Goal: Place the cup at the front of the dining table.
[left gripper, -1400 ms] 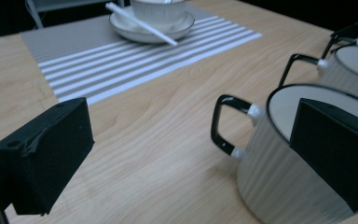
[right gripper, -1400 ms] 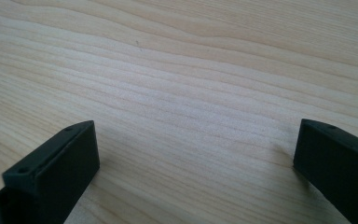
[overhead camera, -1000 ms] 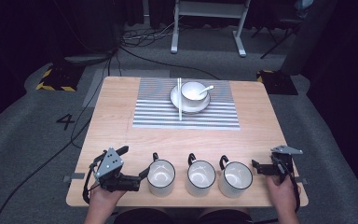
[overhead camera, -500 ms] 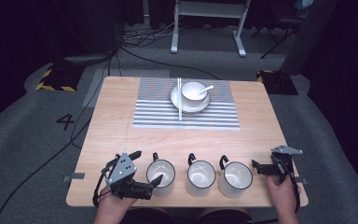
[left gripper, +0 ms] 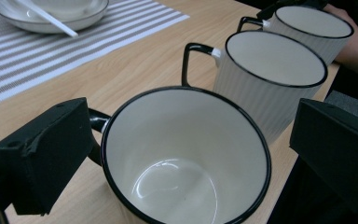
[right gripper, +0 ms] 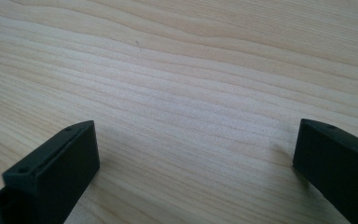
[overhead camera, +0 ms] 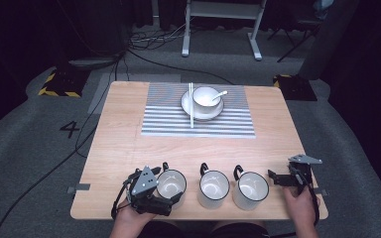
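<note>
Three white mugs with black rims stand in a row near the table's front edge: a left mug [overhead camera: 171, 184], a middle mug [overhead camera: 214, 188] and a right mug [overhead camera: 251, 190]. My left gripper [overhead camera: 171, 200] is open, its jaws spread on either side of the left mug [left gripper: 186, 158], whose handle sits by the left jaw. The middle mug [left gripper: 272, 70] and right mug [left gripper: 312, 28] stand beyond it. My right gripper [overhead camera: 277, 178] rests open at the front right, just right of the right mug, over bare wood [right gripper: 191, 107].
A striped placemat [overhead camera: 168, 121] lies at the table's far middle, carrying a white plate with a bowl [overhead camera: 206, 97], a spoon [overhead camera: 220, 93] and chopsticks [overhead camera: 191, 105]. Cables and a stand's legs are on the floor behind the table.
My left gripper has moved right along the front edge, from left of the left mug to straddling it. The right gripper has stayed put.
</note>
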`<state>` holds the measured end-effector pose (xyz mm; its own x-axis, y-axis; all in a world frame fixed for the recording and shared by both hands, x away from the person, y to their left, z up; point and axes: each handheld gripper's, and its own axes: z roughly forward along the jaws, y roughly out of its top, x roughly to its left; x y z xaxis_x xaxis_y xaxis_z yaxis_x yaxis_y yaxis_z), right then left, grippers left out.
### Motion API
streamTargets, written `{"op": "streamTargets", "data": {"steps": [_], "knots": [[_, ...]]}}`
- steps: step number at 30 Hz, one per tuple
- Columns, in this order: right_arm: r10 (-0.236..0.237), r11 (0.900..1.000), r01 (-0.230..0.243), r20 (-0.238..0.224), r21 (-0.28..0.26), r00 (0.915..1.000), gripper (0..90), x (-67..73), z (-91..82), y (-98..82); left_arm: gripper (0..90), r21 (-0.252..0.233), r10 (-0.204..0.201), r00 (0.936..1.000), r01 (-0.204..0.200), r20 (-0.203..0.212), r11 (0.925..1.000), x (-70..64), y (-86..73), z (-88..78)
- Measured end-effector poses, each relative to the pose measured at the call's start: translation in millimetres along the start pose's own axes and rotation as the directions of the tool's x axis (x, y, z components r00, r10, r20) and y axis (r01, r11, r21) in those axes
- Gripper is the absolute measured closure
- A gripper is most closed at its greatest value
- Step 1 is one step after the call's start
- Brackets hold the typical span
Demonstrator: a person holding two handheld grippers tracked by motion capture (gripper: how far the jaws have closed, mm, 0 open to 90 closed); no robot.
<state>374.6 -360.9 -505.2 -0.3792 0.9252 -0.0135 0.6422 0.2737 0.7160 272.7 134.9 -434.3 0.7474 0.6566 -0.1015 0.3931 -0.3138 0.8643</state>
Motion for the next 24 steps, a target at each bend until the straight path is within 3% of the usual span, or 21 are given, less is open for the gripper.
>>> {"op": "streamTargets", "data": {"steps": [2,6,12,14,18,22,24], "knots": [[0.0,1.0,0.0,0.0,0.0,1.0,0.5,0.0,0.0,0.0,0.0,0.019,-0.008,0.9999,0.008,-0.013,0.9998,1.1,-3.3,3.5],[0.0,1.0,0.0,0.0,0.0,1.0,0.5,0.0,0.0,0.0,0.0,0.043,-0.034,0.9993,0.033,0.017,0.9985,3.9,-8.3,8.5],[0.0,1.0,0.0,0.0,0.0,1.0,0.5,0.0,0.0,0.0,0.0,0.077,-0.043,0.9988,0.041,0.023,0.9962,5.9,-16.8,21.7],[0.0,1.0,0.0,0.0,0.0,1.0,0.5,0.0,0.0,0.0,0.0,0.069,-0.057,0.9975,0.054,0.041,0.9961,6.4,-18.7,23.1],[-0.001,1.0,0.001,0.001,0.0,1.0,0.5,-0.1,0.0,0.0,0.0,0.036,-0.026,0.9986,0.024,0.047,0.9991,8.2,-20.7,26.3],[-0.007,1.0,0.007,0.008,0.003,0.9999,0.5,-0.5,-0.2,-0.2,0.0,0.007,0.017,0.9997,-0.017,0.019,0.9998,8.0,-26.0,30.5],[-0.007,1.0,0.007,0.008,0.003,0.9999,0.5,-0.5,-0.2,-0.2,0.0,0.045,-0.003,0.9994,0.002,0.033,0.999,9.6,-28.1,34.6]]}}
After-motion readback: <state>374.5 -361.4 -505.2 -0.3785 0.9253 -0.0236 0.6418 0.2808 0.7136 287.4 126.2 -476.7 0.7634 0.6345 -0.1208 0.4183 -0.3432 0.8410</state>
